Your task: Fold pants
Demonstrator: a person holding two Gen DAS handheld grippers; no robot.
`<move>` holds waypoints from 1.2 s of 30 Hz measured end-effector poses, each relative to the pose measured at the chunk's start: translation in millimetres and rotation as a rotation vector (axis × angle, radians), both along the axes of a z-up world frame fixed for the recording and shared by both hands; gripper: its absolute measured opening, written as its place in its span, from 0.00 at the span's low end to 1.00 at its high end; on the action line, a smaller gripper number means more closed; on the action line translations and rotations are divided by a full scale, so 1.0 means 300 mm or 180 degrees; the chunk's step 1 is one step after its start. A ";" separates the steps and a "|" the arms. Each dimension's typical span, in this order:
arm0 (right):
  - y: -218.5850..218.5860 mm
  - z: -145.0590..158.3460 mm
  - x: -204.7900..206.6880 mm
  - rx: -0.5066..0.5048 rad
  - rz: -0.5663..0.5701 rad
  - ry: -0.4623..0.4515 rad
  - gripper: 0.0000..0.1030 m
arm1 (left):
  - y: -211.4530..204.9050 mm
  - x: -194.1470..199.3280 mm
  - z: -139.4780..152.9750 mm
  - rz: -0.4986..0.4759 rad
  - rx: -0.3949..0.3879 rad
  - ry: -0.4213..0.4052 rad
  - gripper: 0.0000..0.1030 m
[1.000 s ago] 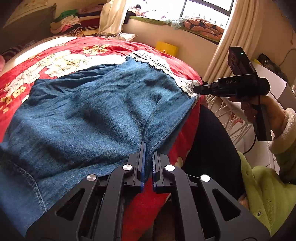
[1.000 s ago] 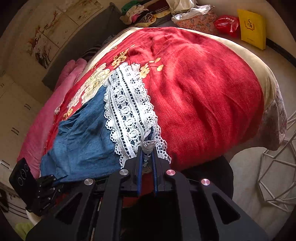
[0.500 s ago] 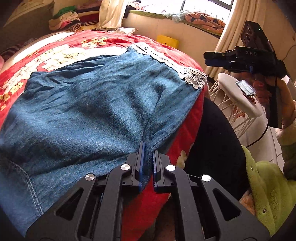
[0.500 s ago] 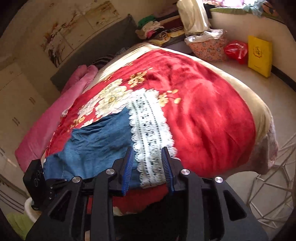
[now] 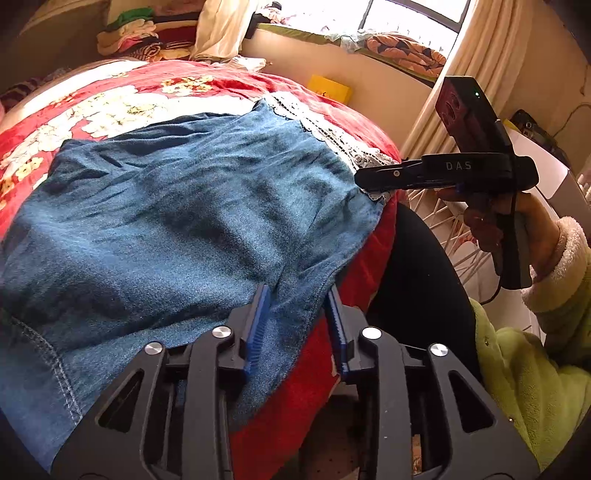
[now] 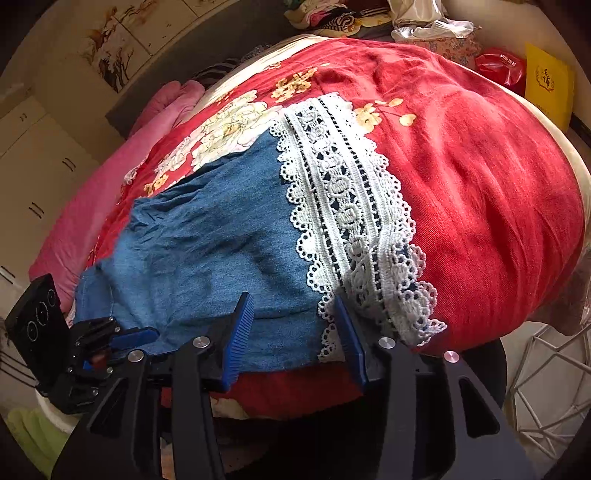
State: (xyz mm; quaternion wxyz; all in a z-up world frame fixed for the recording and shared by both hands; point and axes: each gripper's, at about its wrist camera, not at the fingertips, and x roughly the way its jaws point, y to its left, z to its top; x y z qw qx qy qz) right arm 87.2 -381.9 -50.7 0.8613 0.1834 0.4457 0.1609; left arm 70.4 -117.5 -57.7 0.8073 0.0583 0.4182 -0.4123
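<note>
The blue denim pants lie spread on a red floral bedspread, with a white lace hem at the leg end. My left gripper is open, its jaws astride the near edge of the denim. My right gripper is open over the near corner where denim meets lace. It also shows in the left wrist view, at the lace corner. The left gripper shows in the right wrist view at the denim's left edge.
The bed edge drops off near me. A white wire-frame stool stands to the right of the bed. A yellow box and a red bag sit beyond the bed. Piled clothes lie at the head.
Both grippers were shut on the pants' near edge a second ago. The right one opened first, then the left; the pants now lie flat on the bed.
</note>
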 end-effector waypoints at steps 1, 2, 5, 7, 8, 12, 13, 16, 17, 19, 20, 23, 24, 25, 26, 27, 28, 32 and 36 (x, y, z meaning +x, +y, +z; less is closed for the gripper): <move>-0.011 0.017 -0.006 0.0019 -0.0014 -0.0048 0.47 | 0.003 -0.002 0.009 0.0000 -0.0019 -0.0014 0.33; -0.016 0.034 -0.009 0.0027 -0.0038 -0.0099 0.48 | 0.005 -0.004 0.017 0.0001 -0.0028 -0.0030 0.33; -0.043 0.081 -0.007 0.0073 -0.0059 -0.0215 0.51 | 0.014 -0.001 0.045 0.0035 -0.0084 -0.0076 0.35; -0.060 0.108 0.014 0.0020 -0.0074 -0.0277 0.58 | 0.027 -0.001 0.075 0.0075 -0.0136 -0.0155 0.41; -0.069 0.118 0.028 -0.0017 -0.0102 -0.0306 0.59 | 0.033 0.001 0.089 0.0092 -0.0166 -0.0180 0.42; -0.115 0.142 0.121 -0.0021 -0.0173 -0.0323 0.65 | 0.078 0.037 0.147 0.0306 -0.0230 -0.0307 0.50; -0.119 0.144 0.150 -0.0007 -0.0156 -0.0317 0.68 | 0.091 0.057 0.157 0.0393 -0.0199 -0.0332 0.54; -0.124 0.145 0.241 -0.0073 -0.0128 -0.0284 0.72 | 0.145 0.131 0.180 0.0690 -0.0134 -0.0356 0.56; -0.125 0.144 0.274 -0.0072 -0.0089 -0.0280 0.73 | 0.166 0.154 0.185 0.0760 -0.0125 -0.0369 0.56; -0.135 0.134 0.337 -0.0083 -0.0102 -0.0226 0.73 | 0.201 0.209 0.194 0.0900 -0.0031 -0.0404 0.57; -0.140 0.127 0.366 -0.0045 -0.0080 -0.0203 0.73 | 0.216 0.238 0.196 0.0962 0.0039 -0.0426 0.58; -0.150 0.100 0.444 0.0033 -0.0057 -0.0117 0.73 | 0.253 0.327 0.197 0.1073 0.0159 -0.0390 0.58; -0.153 0.087 0.468 0.0055 -0.0051 -0.0071 0.73 | 0.257 0.362 0.192 0.1067 0.0174 -0.0340 0.58; -0.152 0.072 0.488 0.0099 -0.0011 -0.0021 0.73 | 0.257 0.381 0.185 0.1062 0.0204 -0.0311 0.58; -0.149 0.055 0.509 0.0141 0.0030 0.0023 0.73 | 0.251 0.407 0.173 0.1049 0.0258 -0.0283 0.58; -0.148 0.043 0.525 0.0137 0.0024 0.0053 0.73 | 0.240 0.422 0.157 0.1025 0.0304 -0.0257 0.58; -0.145 0.031 0.539 0.0141 0.0041 0.0086 0.73 | 0.232 0.439 0.145 0.1001 0.0319 -0.0222 0.58; -0.118 0.005 0.558 0.0213 0.0192 0.0114 0.73 | 0.191 0.499 0.088 0.0935 0.0373 0.0002 0.58; -0.072 -0.005 0.543 0.0188 0.0414 0.0123 0.38 | 0.168 0.534 0.033 0.0915 0.0326 0.0231 0.28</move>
